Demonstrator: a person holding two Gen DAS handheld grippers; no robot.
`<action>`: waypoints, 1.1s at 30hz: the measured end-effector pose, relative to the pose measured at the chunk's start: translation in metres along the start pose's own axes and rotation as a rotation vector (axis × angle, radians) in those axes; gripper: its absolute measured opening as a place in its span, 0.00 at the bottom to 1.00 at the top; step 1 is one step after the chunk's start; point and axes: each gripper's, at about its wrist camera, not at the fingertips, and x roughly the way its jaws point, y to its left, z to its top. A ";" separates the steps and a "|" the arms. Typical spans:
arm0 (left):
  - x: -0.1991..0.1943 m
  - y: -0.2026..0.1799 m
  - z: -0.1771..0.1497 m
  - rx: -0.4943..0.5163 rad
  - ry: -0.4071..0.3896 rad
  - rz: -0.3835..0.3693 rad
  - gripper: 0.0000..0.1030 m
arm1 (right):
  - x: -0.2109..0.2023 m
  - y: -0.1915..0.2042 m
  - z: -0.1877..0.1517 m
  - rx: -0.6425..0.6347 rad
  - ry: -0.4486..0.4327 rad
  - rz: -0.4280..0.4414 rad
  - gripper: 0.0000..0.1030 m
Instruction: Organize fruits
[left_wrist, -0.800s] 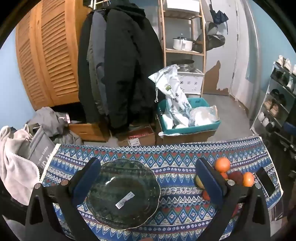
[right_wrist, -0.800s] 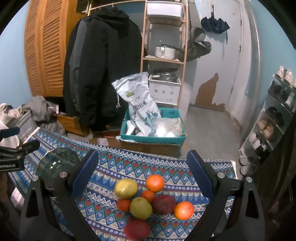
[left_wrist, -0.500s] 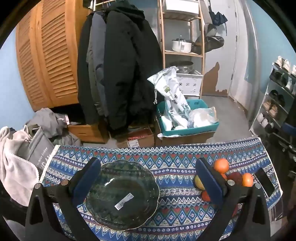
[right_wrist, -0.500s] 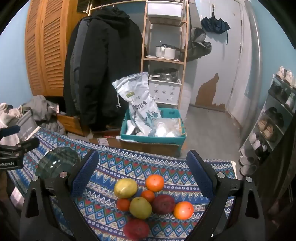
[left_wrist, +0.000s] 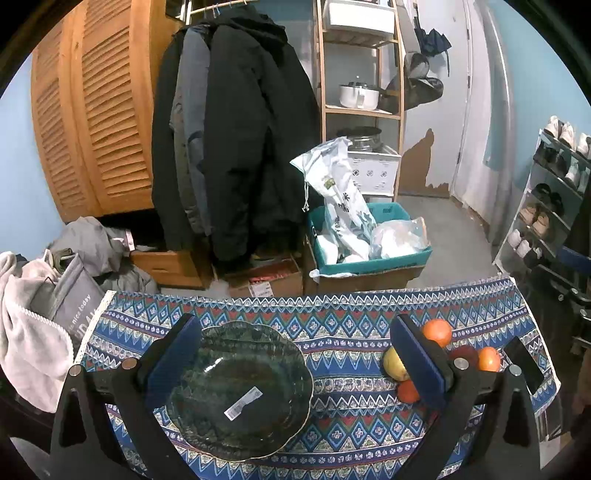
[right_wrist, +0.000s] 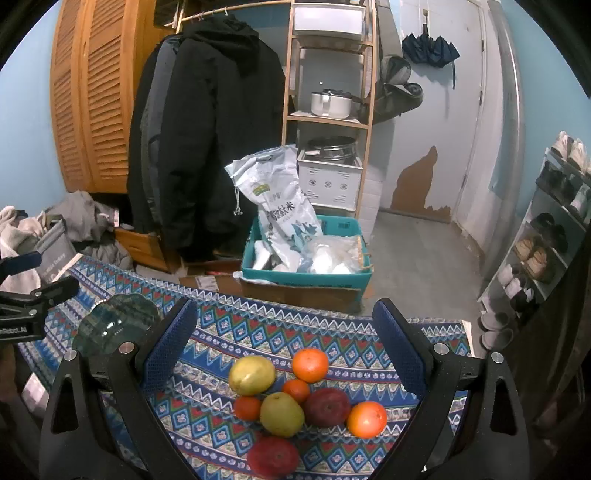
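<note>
A dark green scalloped glass plate with a white sticker lies on the patterned tablecloth, below my open, empty left gripper. The plate also shows at the left in the right wrist view. A pile of fruit lies under my open, empty right gripper: a yellow pear, a green pear, oranges, small tangerines, and red apples. Some fruit shows at the right in the left wrist view.
The blue patterned tablecloth covers the table. A black phone lies at its right edge. Beyond the table are a teal crate with bags, hanging coats, a wooden shelf and a shoe rack.
Both views have shifted only slightly; the left gripper has drifted a little. Both grippers stay open and empty.
</note>
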 end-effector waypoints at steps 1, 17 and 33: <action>0.000 0.000 0.000 -0.001 0.000 0.000 1.00 | 0.000 0.000 0.000 0.001 0.002 0.001 0.91; -0.001 -0.001 0.000 -0.001 -0.003 -0.003 1.00 | 0.000 -0.003 0.000 0.007 0.005 0.007 0.91; -0.003 -0.001 -0.001 -0.003 -0.004 -0.012 1.00 | 0.000 -0.002 0.000 0.007 0.006 0.008 0.91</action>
